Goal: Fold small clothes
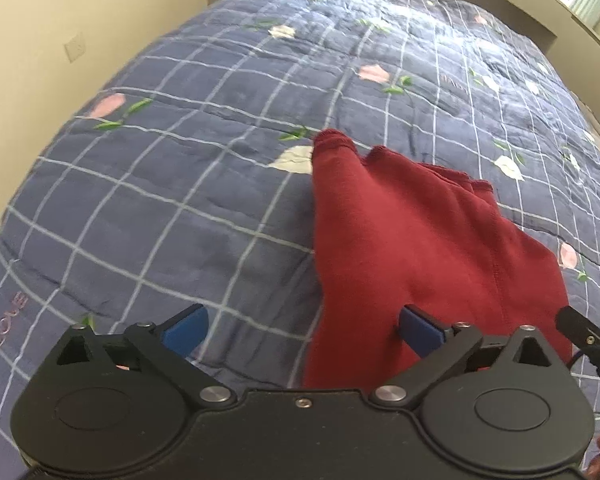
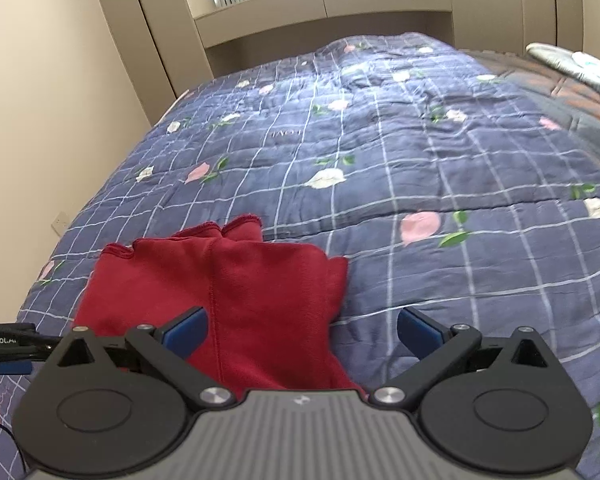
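Above the red garment (image 1: 412,248), both tools (image 1: 302,330) (image 2: 302,330) tilt downward, jaws spread apart, gripping nothing.

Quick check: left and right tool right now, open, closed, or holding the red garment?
Left tool: open, holding nothing; red garment lies below it.
Right tool: open, holding nothing.

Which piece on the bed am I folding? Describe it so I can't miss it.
Start from the blue checked quilt with printed flowers that covers the bed. On its near part, just ahead of both open grippers, lies the red garment, folded over. It is the only plain, solid-red thing there.
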Motion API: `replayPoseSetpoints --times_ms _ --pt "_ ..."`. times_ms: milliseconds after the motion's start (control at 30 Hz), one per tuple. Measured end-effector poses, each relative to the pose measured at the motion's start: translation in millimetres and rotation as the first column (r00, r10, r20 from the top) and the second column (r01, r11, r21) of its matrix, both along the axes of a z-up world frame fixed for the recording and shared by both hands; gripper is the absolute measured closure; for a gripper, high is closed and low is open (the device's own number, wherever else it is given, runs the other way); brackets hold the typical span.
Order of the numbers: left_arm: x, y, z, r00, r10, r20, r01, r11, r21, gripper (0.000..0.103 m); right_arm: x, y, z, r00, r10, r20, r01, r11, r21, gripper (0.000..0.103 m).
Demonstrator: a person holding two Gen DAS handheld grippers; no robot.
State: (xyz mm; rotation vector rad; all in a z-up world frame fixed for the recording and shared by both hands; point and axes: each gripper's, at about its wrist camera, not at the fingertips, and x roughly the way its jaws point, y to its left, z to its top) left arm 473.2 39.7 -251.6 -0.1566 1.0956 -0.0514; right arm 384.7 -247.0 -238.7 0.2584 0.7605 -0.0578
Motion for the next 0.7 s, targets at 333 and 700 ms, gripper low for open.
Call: replayPoseSetpoints --times_ms 333,700 --pt "-68.6 -6.7 34.7 0.99 0.058 0.131 -0.066 0.996 0.06 0.001 -74.2 -10.2 56.5 0.985 0.068 0.158 -0.055 0.995 -0.085 0.0" --pt "-187.2 -24.9 121.8 0.964 0.066 0.256 -0.077 0.996 0.034 0.001 -180.8 -18.5 150.9 0.954 0.149 0.259 -0.121 0.985 -0.121 0.0"
